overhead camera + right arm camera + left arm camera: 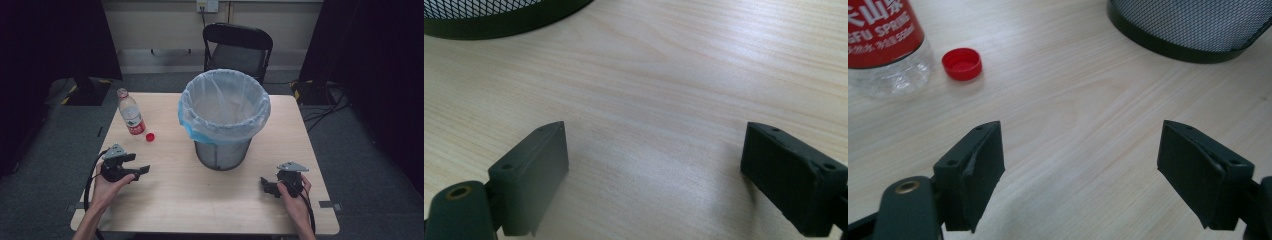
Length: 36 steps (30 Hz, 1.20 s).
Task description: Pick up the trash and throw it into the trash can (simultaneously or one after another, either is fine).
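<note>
Wooden table (200, 200): bottle (131, 112), cap (150, 137) and bin (223, 117) sitting untouched; left gripper (141, 165) and right gripper (266, 185) are resting empty, jaws spread.

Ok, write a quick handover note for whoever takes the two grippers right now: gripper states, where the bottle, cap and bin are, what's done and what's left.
Left gripper: open, holding nothing, just short of the bottle and cap.
Right gripper: open, holding nothing, at the table's near right.
Bottle: upright, uncapped, far left of the table.
Red cap: loose on the table beside the bottle.
Lined bin: mid-table.
Done: cap off.
Left: probably gripping the bottle and cap; nothing is gripped yet.
</note>
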Tool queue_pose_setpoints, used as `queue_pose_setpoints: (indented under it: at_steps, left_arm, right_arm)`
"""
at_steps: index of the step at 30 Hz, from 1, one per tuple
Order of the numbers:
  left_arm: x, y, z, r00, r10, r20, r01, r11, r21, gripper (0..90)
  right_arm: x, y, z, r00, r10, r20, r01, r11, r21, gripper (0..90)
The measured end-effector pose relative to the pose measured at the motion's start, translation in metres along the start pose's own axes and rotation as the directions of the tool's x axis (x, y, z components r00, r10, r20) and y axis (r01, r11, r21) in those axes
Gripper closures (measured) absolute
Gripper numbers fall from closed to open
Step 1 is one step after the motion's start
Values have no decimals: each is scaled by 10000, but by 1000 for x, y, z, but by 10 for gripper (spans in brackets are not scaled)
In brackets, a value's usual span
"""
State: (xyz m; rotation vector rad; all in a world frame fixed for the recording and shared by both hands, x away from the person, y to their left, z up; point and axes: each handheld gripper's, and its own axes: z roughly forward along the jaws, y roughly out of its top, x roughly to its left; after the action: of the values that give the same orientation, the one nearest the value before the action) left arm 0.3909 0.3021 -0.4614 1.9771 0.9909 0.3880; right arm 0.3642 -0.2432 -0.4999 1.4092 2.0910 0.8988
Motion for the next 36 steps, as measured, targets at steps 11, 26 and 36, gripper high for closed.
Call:
queue_pose_setpoints:
  at_steps: [11,26,36]
  left_arm:
    - [14,22,-2,9999,129,-23,-130,9980,-624,189]
    - [44,47,-2,9993,60,-371,-83,9982,-600,179]
    - [69,47,5,9963,-342,-784,298,9979,-575,174]
  right_arm:
    - [0,0,0,10000,6,0,-6,10000,-1,107]
    - [0,0,0,10000,10,1,-10,10000,0,107]
    - [0,0,0,10000,10,-1,-10,10000,2,107]
